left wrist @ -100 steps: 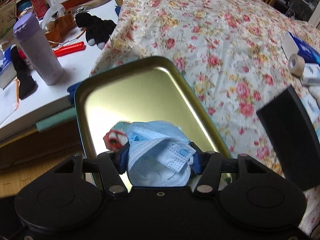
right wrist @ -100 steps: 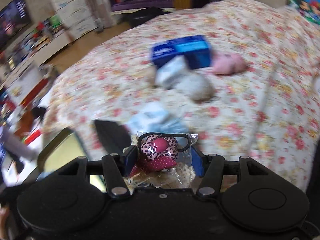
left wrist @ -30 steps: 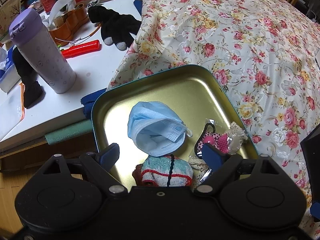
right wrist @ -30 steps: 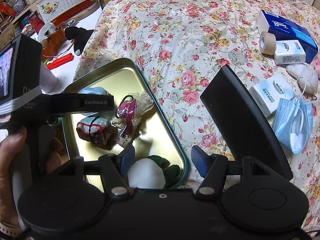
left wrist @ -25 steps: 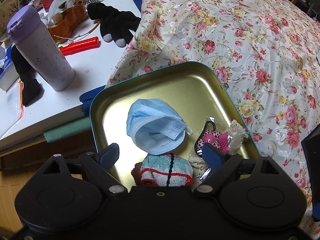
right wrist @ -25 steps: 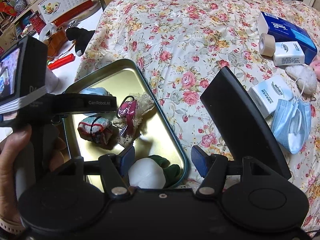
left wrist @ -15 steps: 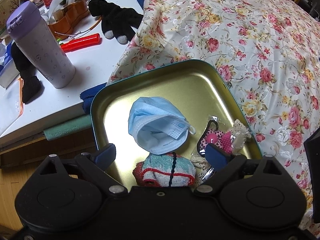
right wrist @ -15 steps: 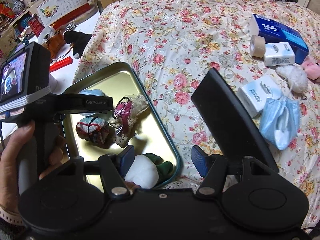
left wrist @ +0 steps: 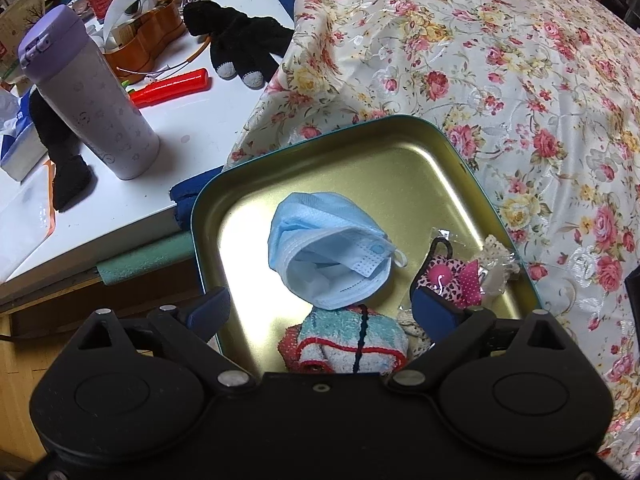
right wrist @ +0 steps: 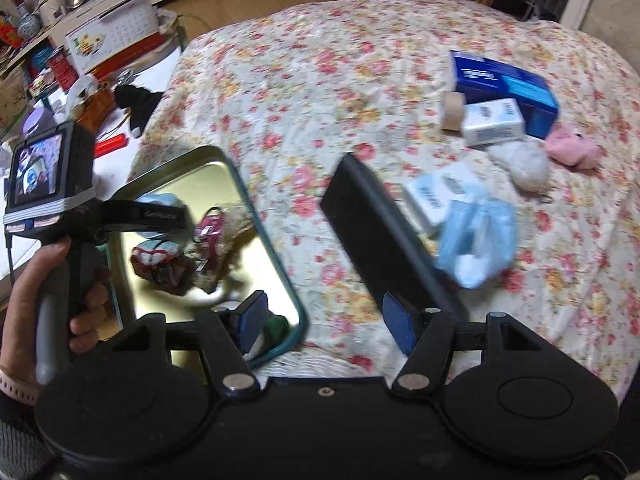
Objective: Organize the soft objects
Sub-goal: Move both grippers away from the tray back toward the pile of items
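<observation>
Both grippers, left gripper (left wrist: 320, 308) and right gripper (right wrist: 320, 326), fingers spread and empty; tin tray (left wrist: 404, 128) collects softs, spare mask (right wrist: 476, 244) on bed looks next.

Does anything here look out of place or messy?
Yes. One blue face mask lies crumpled on the floral bedspread among small boxes, outside the tin tray, while another mask already sits in it.

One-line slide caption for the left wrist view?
Open left gripper hovers over gold tin holding blue face mask, rolled towel and packaged hair tie.
</observation>
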Demonstrator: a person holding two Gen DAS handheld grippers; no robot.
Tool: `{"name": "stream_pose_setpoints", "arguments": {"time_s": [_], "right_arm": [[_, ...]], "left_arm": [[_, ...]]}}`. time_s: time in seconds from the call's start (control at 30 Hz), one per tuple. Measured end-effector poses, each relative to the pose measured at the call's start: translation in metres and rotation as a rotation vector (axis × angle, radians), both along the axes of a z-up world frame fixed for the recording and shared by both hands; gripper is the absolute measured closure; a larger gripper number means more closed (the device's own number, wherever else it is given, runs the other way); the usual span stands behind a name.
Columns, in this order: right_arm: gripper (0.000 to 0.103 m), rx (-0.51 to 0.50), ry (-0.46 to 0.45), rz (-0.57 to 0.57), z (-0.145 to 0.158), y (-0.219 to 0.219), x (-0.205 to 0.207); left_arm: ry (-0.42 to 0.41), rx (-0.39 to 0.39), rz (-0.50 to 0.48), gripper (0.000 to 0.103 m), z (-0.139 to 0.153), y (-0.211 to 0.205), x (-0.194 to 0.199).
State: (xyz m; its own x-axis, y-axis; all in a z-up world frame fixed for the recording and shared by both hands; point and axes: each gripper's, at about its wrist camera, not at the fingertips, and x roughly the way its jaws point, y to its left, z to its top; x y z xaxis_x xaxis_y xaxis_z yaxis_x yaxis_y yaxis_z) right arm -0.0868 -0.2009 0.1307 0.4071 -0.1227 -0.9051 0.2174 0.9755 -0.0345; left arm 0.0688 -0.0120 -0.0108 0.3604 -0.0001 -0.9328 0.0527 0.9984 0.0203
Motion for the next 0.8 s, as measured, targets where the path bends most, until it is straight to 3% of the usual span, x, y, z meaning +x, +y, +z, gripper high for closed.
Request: {"name": "stream_pose_setpoints", "arguments": {"time_s": [0.47, 0.6, 0.8], "right_arm": [[0.040, -0.051, -0.005, -0.217, -0.001, -0.108, -0.052], [0.040, -0.055, -0.004, -0.285, -0.005, -0.145, -0.065], [0.040, -0.061, 0.017, -0.374, -0.016, -0.190, -0.077]], "left_arm": [[-0.079, 0.019, -0.064, 0.008, 0.006, -0.013, -0.016], [-0.077, 0.052, -0.090, 0.008, 0.006, -0.020, -0.020], [-0.051, 0.038, -0.119, 0.008, 0.017, -0.032, -0.032]]}}
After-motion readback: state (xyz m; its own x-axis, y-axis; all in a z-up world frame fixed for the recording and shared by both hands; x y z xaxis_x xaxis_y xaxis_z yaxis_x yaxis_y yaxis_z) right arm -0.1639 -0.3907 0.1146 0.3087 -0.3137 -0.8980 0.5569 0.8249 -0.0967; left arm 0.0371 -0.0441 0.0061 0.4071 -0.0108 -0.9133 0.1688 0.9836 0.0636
